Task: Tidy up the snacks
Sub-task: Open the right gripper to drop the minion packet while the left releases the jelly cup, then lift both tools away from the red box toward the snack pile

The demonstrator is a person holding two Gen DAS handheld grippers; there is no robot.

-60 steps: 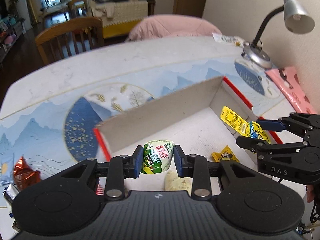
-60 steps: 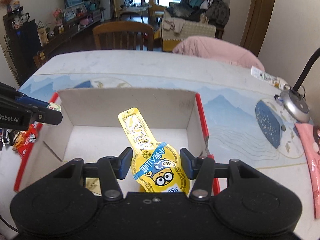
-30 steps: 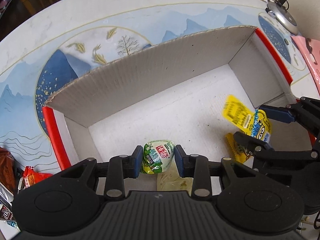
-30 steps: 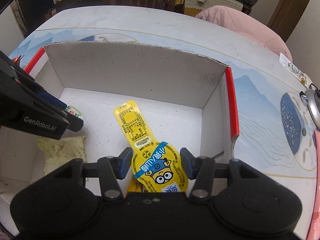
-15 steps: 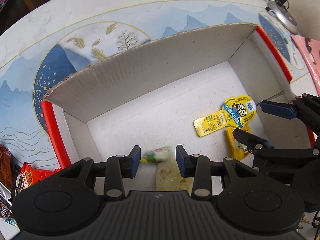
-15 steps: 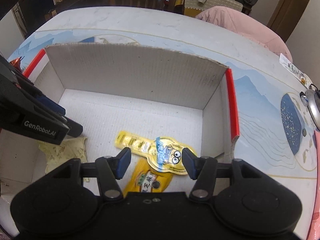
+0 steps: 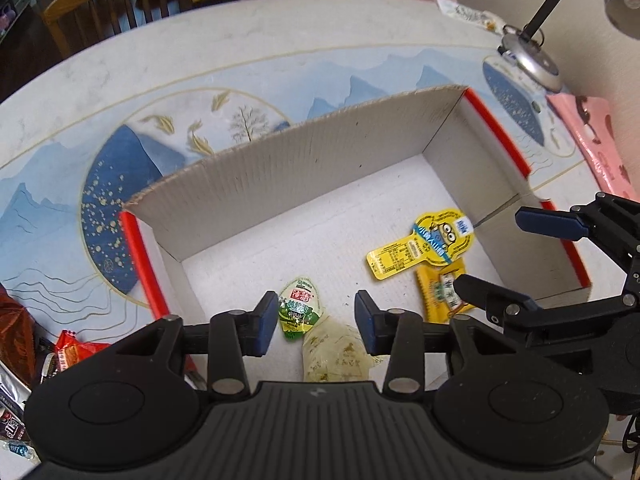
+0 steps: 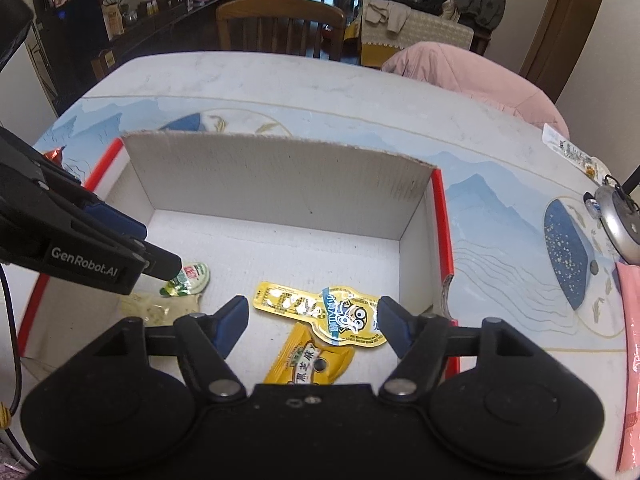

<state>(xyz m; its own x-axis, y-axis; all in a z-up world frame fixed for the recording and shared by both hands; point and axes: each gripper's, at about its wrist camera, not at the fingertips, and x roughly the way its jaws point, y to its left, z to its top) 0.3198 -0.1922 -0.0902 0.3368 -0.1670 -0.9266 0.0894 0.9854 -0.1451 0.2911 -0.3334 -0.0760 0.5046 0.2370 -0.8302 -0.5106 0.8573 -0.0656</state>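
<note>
A: Cardboard box [image 7: 304,168] mid-frame, snacks already inside. Could still go wrong: snagging the green pouch [image 7: 298,309] on lifting away, since just beside the left tool's [image 7: 316,322] left pad.

B: Touching? Cannot tell. Left tool moderately apart, just been opening, gripping nothing.

A: And the right tool [image 8: 312,326]?

B: Wide, just been opening too, empty; yellow cartoon pouch [image 8: 320,312] flat on the box floor below, overlapping the orange packet [image 8: 308,360]. More snacks [image 7: 68,354] waiting lower left on the surface [image 7: 280,40].
</note>
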